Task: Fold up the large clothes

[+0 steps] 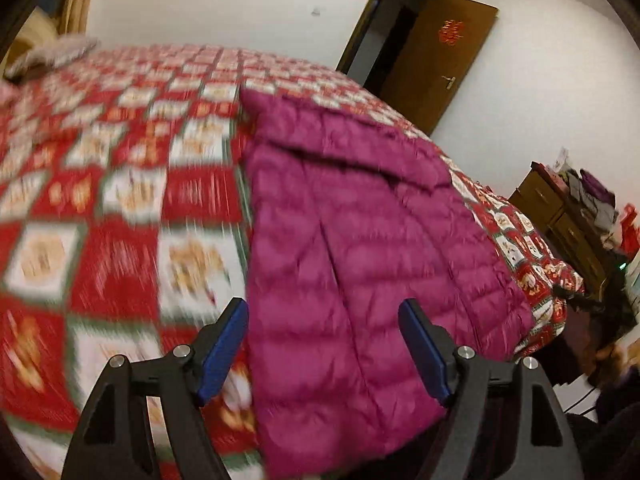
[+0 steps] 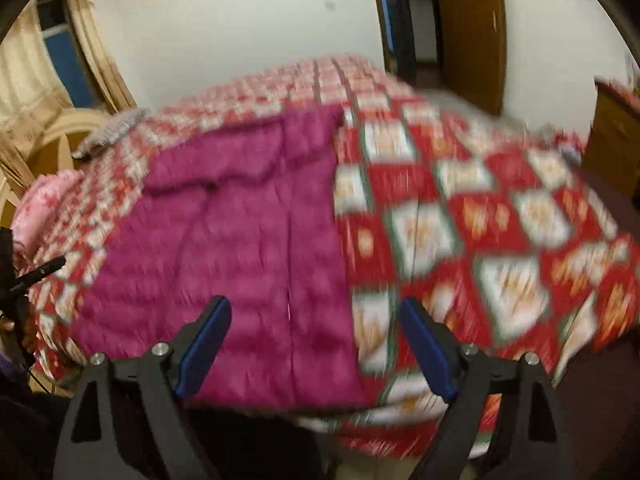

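Observation:
A magenta quilted down jacket (image 1: 360, 248) lies flat on a bed with a red, white and green patterned cover (image 1: 112, 200), sleeves folded in so it forms a long strip. My left gripper (image 1: 324, 344) is open and empty, held above the jacket's near left edge. In the right wrist view the jacket (image 2: 240, 240) lies to the left on the cover (image 2: 480, 232). My right gripper (image 2: 316, 344) is open and empty, above the jacket's near right edge. Both views are motion-blurred.
A grey pillow (image 1: 52, 54) lies at the far head of the bed. A brown door (image 1: 436, 60) stands open in the white wall. A wooden dresser (image 1: 568, 216) with clutter stands right of the bed. Curtains and a window (image 2: 52, 64) are at the far left.

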{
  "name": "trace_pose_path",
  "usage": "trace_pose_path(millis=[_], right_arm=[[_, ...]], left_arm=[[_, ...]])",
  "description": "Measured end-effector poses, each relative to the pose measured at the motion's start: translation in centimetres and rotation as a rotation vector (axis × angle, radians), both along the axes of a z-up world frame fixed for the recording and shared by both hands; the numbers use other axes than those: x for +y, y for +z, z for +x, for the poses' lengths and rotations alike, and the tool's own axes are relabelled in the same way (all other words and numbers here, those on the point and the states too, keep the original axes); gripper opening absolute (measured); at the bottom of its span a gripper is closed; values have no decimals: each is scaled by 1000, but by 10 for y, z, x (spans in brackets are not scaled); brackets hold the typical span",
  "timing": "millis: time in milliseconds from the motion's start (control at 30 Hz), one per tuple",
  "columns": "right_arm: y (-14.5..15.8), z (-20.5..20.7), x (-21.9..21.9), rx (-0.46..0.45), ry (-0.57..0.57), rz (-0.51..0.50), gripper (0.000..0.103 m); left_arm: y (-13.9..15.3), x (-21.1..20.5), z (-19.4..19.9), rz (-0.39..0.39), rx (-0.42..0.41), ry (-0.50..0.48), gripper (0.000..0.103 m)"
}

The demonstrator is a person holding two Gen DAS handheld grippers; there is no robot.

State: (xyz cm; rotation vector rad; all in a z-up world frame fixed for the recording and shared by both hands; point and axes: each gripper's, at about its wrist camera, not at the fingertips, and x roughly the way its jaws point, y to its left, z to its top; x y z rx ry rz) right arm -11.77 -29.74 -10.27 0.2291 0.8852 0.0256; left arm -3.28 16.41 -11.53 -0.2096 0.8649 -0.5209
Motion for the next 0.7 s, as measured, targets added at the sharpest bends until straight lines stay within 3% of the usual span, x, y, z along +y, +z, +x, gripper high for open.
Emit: trace_pose_path(millis=[133,233,367,467,567,633,667,700], right_arm=[[-36,8,5,40,-22,38,88],[-54,17,12,81,-11,0,88],[-74,26,16,138,10,-27,88],[-87,21,15,167,17,17,85],[-83,16,16,153,42,20,62],[-80,13,14,156,72,70,32],[-80,11,13,153,82,90,28],[-80,11,12,150,85,93,25]], left_arm=[[-24,4,-7,-48,77,27,77],[-37,3,-10,-75,127,27,77],[-39,1,-15,-78,101,31,77],[-39,4,-17,-105,102,29,77],[-40,6,-20,-128,108,27,76],[-41,5,-22,-133,109,12,56],[-44,3,-22,-137,129,-8,30],[-47,1,-20,-142,155,-23,18]])
